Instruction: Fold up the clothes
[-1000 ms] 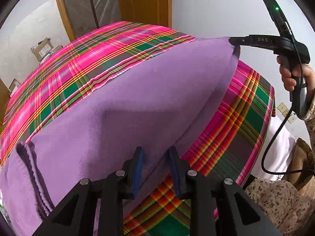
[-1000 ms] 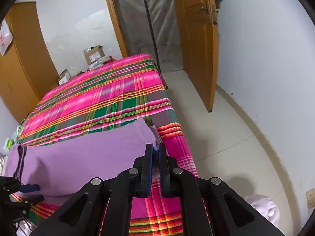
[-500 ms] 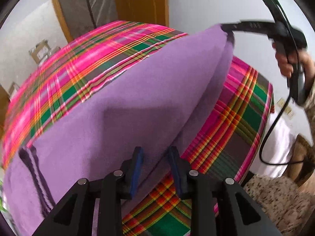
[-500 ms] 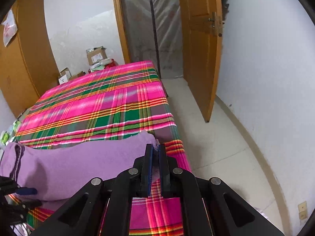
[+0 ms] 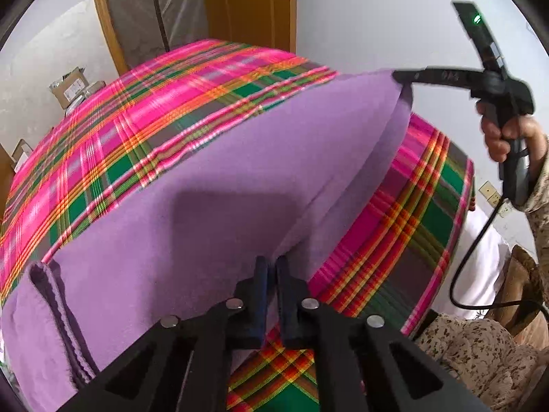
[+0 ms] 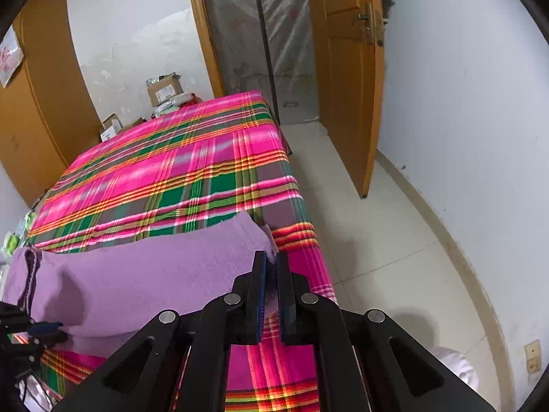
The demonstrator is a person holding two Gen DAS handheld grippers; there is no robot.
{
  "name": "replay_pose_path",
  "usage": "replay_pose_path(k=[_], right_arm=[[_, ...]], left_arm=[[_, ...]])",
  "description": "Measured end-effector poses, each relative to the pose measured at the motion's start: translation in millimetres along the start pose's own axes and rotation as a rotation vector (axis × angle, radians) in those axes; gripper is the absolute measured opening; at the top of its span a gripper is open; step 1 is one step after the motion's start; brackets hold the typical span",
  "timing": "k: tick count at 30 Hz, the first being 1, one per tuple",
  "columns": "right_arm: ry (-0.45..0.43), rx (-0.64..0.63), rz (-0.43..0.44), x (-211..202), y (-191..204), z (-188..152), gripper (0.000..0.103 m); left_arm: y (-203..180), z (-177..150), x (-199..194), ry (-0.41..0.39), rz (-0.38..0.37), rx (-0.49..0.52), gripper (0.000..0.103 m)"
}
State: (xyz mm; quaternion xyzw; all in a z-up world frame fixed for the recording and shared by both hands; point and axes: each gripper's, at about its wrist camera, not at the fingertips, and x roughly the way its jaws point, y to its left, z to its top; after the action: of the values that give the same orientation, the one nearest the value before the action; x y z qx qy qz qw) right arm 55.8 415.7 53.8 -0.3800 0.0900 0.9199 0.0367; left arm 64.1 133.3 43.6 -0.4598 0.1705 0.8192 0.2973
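Note:
A purple cloth (image 5: 206, 213) lies folded along the near side of a bed under a pink and green plaid sheet (image 5: 137, 113). My left gripper (image 5: 271, 264) is closing its jaws on the cloth's near folded edge, and the pads press on the fabric. At the far right corner, my right gripper (image 5: 398, 76) is shut on the cloth and lifts that corner slightly. In the right wrist view the right gripper (image 6: 271, 257) pinches the purple cloth (image 6: 154, 274) at its corner, and the left gripper (image 6: 44, 329) shows at the lower left edge.
The plaid sheet (image 6: 171, 171) covers the whole bed. A wooden door (image 6: 350, 68) stands ajar beyond a strip of tiled floor (image 6: 377, 240). Cardboard boxes (image 6: 164, 89) and a wardrobe (image 6: 44, 103) stand behind the bed. A hand (image 5: 504, 137) holds the right gripper's handle.
The left jaws, open around the cloth's near edge before, have come together on it. The right gripper stays shut on the far corner and has barely moved.

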Motion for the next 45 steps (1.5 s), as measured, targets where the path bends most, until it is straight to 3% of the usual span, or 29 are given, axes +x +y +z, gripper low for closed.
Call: replay_pose_path(k=[5,15,22,26,28,29,33,37,42,45], right_arm=[[0.028,0.011,0.000,9,-3,-7,0.006],[-0.011,0.009,0.007,-8,-4,-15,0.006],[0.040,0.050,0.000,9,-15,-32,0.007],[0.052,0.064,-0.010,12,-20,-34,0.014],[0.057,0.077,-0.011,13,-23,-34,0.026],[0.059,0.091,-0.006,12,-26,-34,0.028],[0.023,0.195,0.057,3,-39,-39,0.031],[-0.001,0.350,0.154,-2,-57,-48,0.038],[-0.011,0.444,0.267,-3,-63,-52,0.039],[0.018,0.437,0.273,8,-56,-48,0.039]], left_arm=[[2,3,-8,-0.007,-0.049,-0.004,0.004],[-3,-4,-22,-0.051,-0.043,0.008,0.003],[-6,-14,2,0.016,-0.045,0.010,0.003],[-4,-16,4,0.021,-0.055,0.000,0.003],[-2,-17,5,0.021,-0.062,-0.007,0.003],[-2,-17,5,0.023,-0.066,-0.011,0.004],[-10,-18,-1,0.026,-0.097,0.014,0.009],[-17,-14,-17,-0.022,-0.205,0.026,0.010],[-8,-3,-16,-0.051,-0.191,-0.028,0.011],[-3,-1,-7,-0.038,-0.190,-0.052,0.011]])
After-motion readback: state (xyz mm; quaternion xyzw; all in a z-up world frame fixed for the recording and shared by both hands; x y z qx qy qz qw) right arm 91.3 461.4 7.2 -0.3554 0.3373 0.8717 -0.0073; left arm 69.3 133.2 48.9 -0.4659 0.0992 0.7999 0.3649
